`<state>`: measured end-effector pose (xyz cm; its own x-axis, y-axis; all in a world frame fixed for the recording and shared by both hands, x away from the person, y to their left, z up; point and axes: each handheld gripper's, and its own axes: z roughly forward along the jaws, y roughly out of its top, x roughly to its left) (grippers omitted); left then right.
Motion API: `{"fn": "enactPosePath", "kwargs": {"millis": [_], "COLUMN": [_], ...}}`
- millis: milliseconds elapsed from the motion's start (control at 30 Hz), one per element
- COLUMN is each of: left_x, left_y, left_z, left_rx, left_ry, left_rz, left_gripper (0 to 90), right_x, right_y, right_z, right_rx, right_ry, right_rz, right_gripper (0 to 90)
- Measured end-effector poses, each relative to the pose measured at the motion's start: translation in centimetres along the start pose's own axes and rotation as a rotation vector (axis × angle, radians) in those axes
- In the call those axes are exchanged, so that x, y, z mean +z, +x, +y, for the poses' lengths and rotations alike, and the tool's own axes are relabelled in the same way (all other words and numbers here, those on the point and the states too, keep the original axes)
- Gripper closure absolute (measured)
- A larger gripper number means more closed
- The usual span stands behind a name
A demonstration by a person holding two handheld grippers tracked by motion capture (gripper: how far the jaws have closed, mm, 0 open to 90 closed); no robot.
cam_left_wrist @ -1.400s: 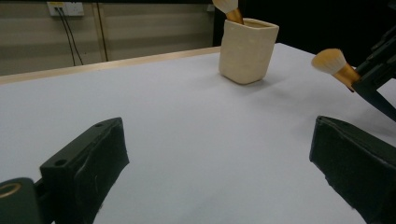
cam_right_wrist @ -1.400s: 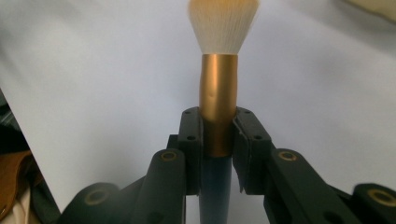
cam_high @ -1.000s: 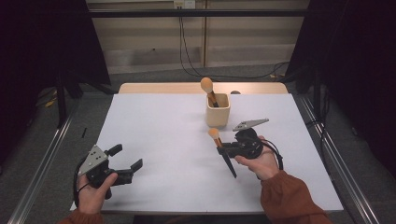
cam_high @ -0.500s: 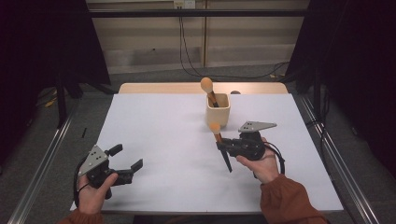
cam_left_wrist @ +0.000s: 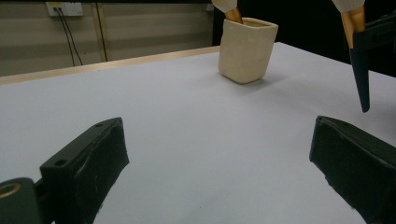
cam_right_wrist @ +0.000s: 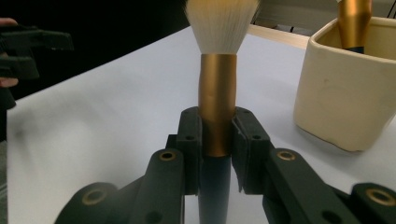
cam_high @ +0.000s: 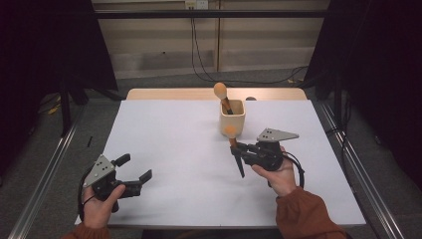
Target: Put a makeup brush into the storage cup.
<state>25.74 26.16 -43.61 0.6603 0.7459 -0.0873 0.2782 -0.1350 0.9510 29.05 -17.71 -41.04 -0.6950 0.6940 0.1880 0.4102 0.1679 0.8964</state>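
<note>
White worktop [cam_high: 179, 149], one, with a bare wooden strip along its far edge. Count of things on it: one cream holder cup [cam_high: 232, 118], square-mouthed, standing upright on the far-right part of the sheet.

Makeup brushes: two. First brush [cam_high: 224, 98] stands in the cup, tilted, round bristle head up and leaning toward the far left. Second brush [cam_right_wrist: 217, 107] is held off the sheet just in front of the cup: white bristle tuft on top, gold ferrule, dark tapered handle pointing down toward the worktop. In the high view its head overlaps the cup's near wall; whether it touches the cup cannot be told.

Grippers: two, one per hand.
- Right gripper [cam_high: 238, 149]: jaws clamped on the second brush, pads pressing either side of the gold ferrule where it meets the dark handle. Held by the right hand [cam_high: 276, 174], near the cup, on its near side.
- Left gripper [cam_high: 134, 172]: jaws wide apart, nothing between them, bare sheet beyond. It sits at the near-left corner of the worktop in the left hand [cam_high: 97, 204], well apart from the cup and both brushes.

One cable trails from each gripper.
</note>
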Motion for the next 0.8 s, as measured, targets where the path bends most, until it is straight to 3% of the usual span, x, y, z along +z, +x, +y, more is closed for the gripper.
{"fn": "enactPosePath", "kwargs": {"millis": [133,367,633,800], "left_x": [0.0,0.0,0.0,0.0], "left_y": [0.0,0.0,0.0,0.0], "left_z": [0.0,0.0,0.0,0.0], "left_rx": [-0.001,0.004,-0.001,-0.002], "left_ry": [-0.001,-0.001,-0.002,-0.006], "left_rz": [0.0,0.0,0.002,0.001], "left_gripper": [3.9,3.9,3.9,3.9], "right_x": [0.0,-0.3,-1.0,-0.9], "right_y": [0.1,-0.1,-0.9,-1.2], "right_z": [0.0,0.2,0.8,1.2], "right_rx": [-0.038,-0.055,-0.007,-0.001], "right_ry": [-0.01,-0.027,-0.118,-0.143], "right_rz": [-0.046,-0.068,-0.044,-0.048], "right_gripper": [74.9,74.8,74.8,74.8]}}
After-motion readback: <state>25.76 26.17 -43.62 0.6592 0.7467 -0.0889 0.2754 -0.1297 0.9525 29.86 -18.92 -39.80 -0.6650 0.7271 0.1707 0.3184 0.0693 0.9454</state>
